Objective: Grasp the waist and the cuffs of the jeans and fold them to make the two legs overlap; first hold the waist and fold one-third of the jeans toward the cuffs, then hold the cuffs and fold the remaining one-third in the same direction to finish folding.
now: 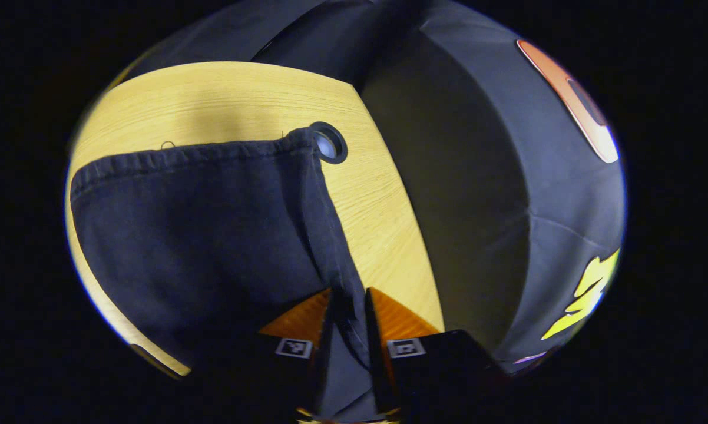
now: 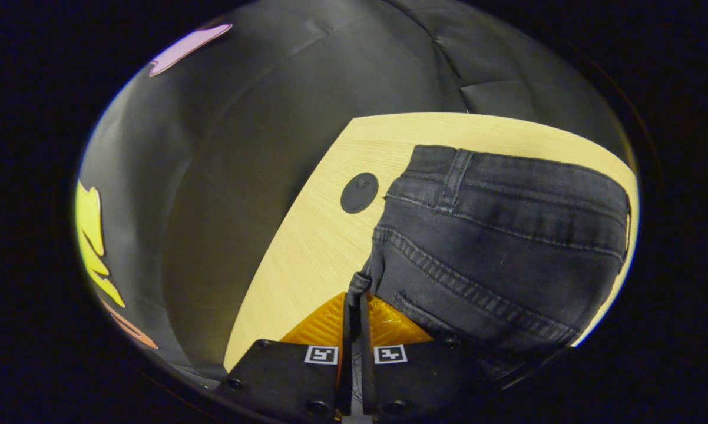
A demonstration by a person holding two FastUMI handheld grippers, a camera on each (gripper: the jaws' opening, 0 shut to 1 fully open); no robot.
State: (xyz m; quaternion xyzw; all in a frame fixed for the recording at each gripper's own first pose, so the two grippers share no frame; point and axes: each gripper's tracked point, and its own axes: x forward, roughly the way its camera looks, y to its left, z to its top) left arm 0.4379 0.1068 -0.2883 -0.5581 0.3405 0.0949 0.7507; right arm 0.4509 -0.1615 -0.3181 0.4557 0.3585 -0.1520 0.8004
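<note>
Pinching jeans (image 2: 495, 235) between both tongs (image 1: 349, 306) (image 2: 354, 306).

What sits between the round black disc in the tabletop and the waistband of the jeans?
Nothing: in the right gripper view, only bare wooden table separates the disc from the jeans waistband.

Wood table (image 1: 212, 100) w/ cable grommet (image 1: 328, 143).

The jeans (image 2: 501, 247) are faded black denim with paler stitching along the seams — a darker, navy-black tone near the cuffs (image 1: 195, 235). The tabletop (image 1: 377, 212) is pale yellow wood grain, with round black grommets (image 2: 359, 192) set in it.
</note>
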